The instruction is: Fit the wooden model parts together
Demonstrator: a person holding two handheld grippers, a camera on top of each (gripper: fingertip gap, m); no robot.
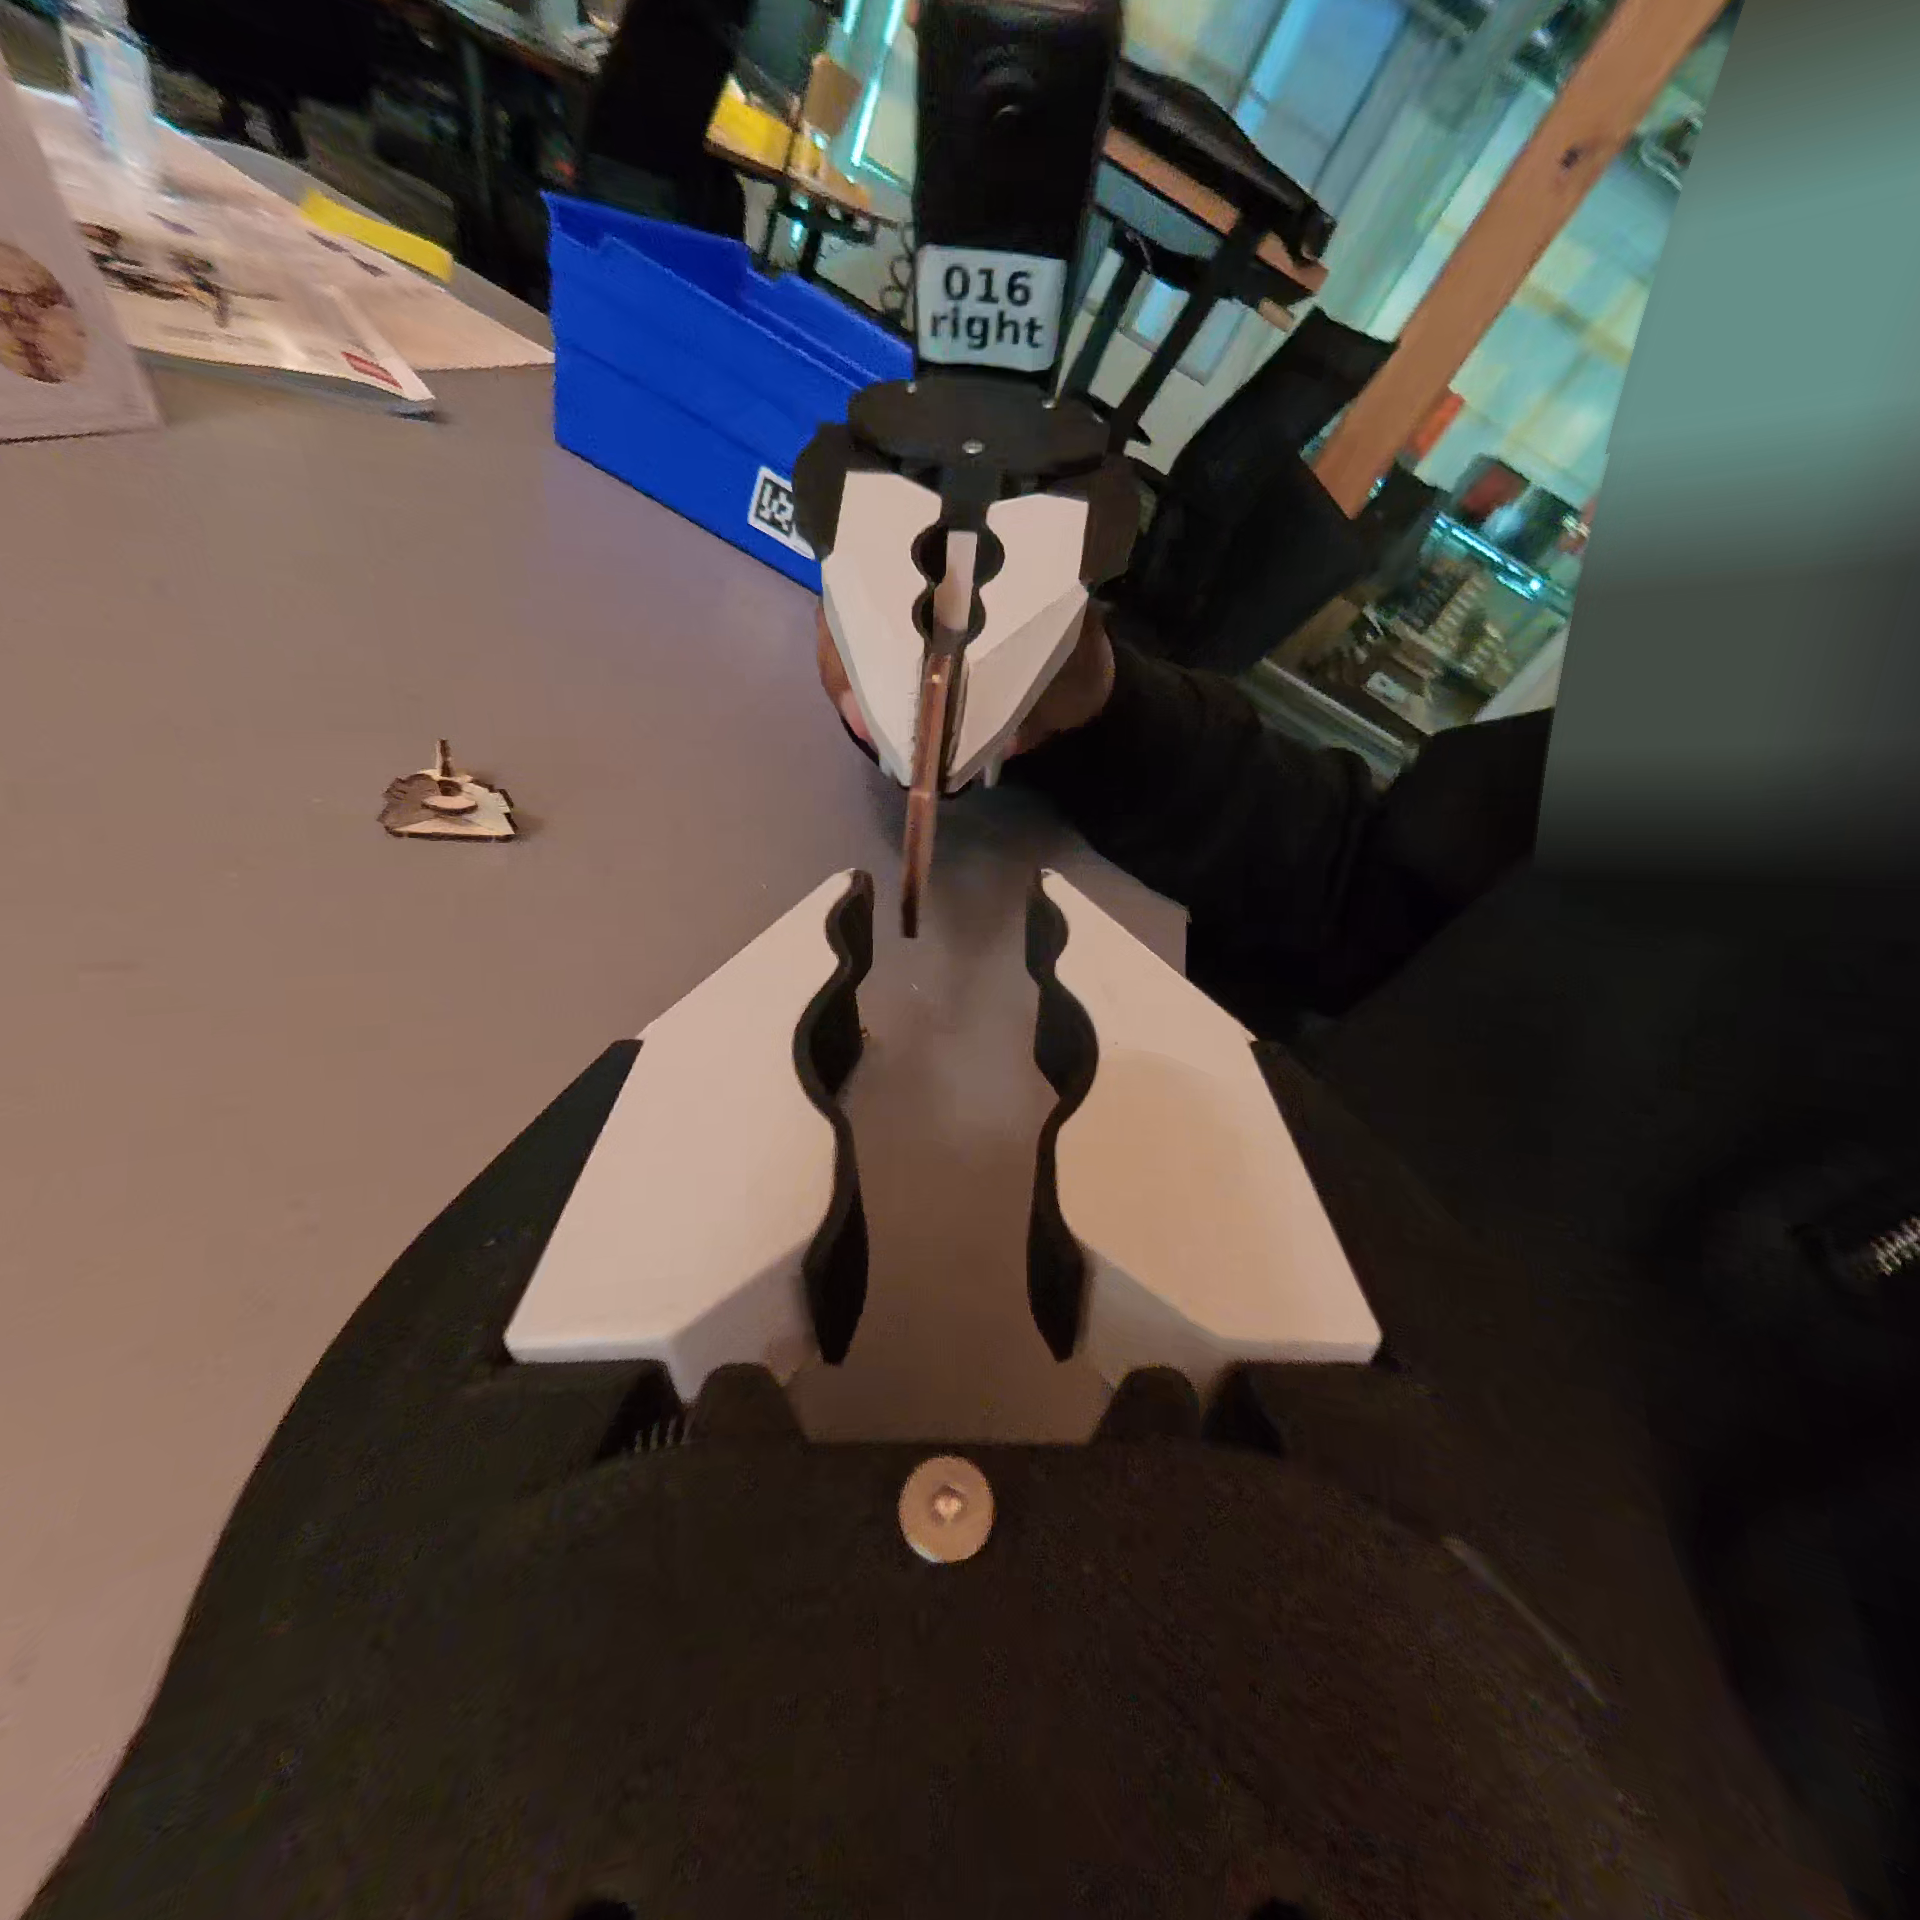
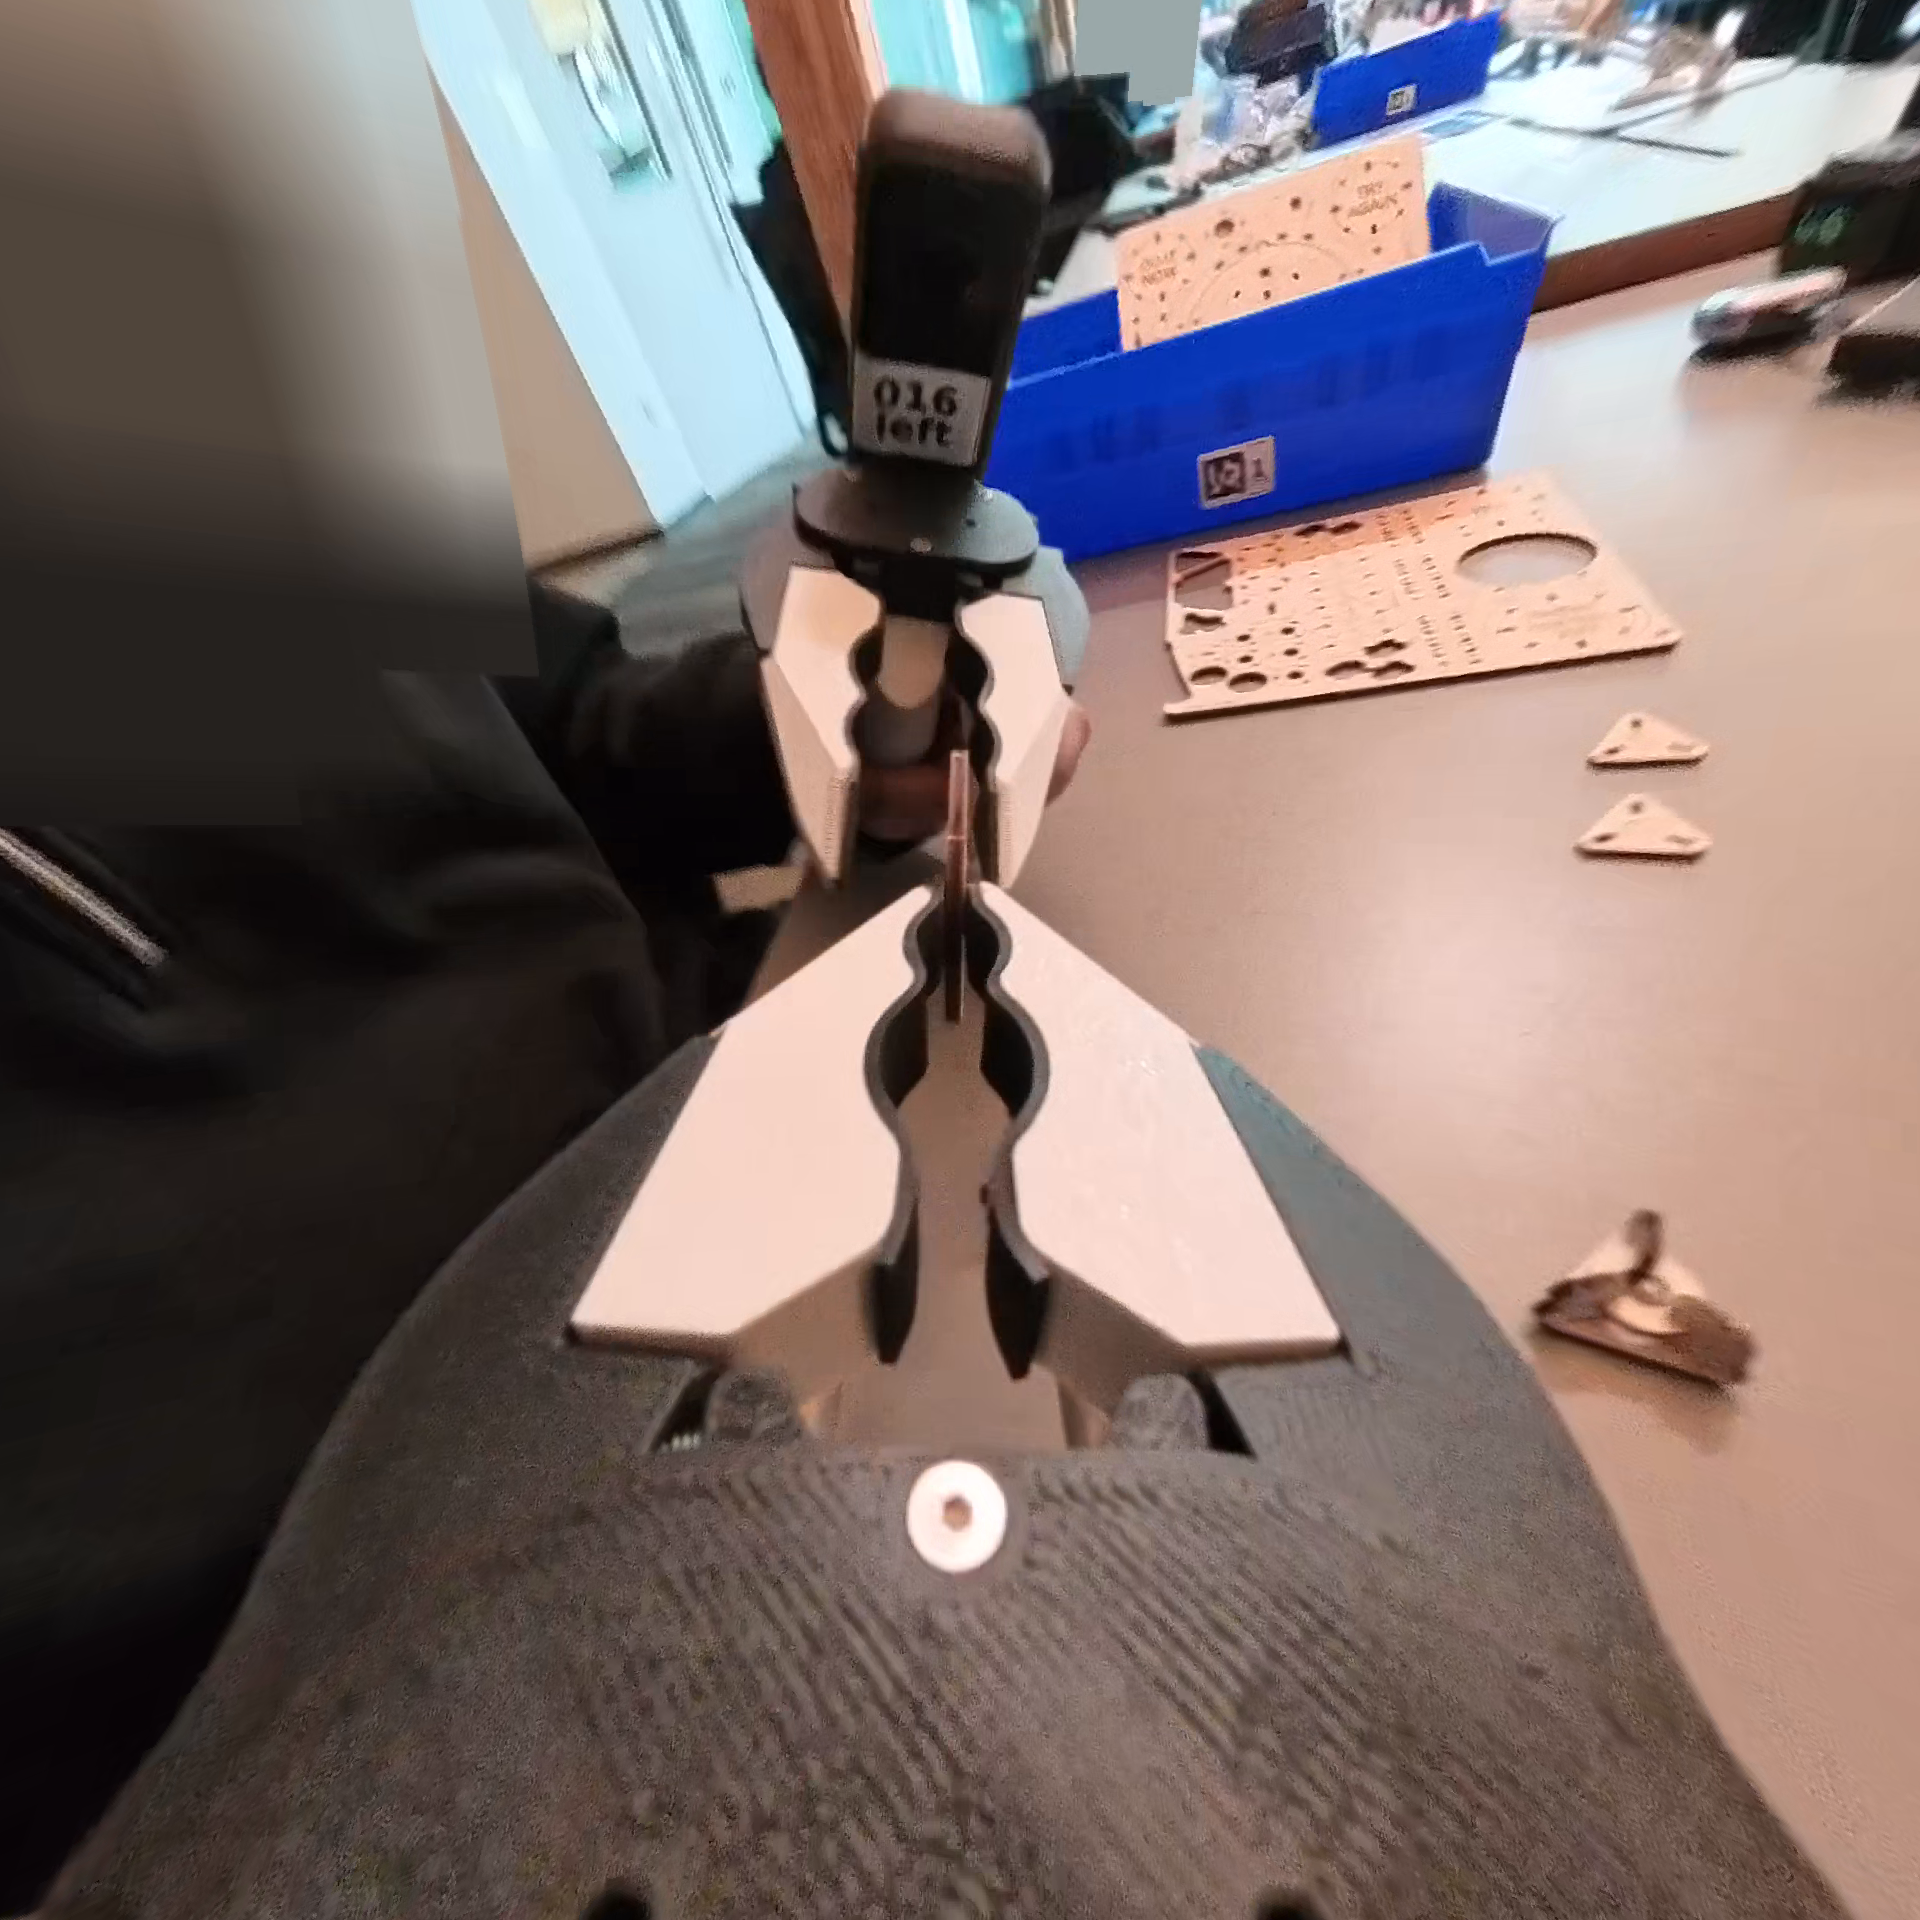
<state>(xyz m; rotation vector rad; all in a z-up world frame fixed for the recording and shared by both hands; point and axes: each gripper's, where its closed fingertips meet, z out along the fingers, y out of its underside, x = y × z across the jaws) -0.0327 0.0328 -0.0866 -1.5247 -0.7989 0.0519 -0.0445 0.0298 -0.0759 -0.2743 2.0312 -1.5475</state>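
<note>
Grey tabletop (image 1: 312, 623): right claw (image 2: 954, 914) pinches thin wooden piece (image 1: 920, 831) (edge-on).

Your own body is masked by a blurred patch (image 2: 208, 364), and the printed sheets (image 1: 62, 301) run off the left edge.

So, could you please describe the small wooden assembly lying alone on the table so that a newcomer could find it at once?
Start at the blue bin on the grey table, then the flat punched wooden sheet before it. Nearer the camera lie two flat triangular plates; nearer still is the small wooden assembly. Unlike them, it is stacked, with a peg standing up.
</note>
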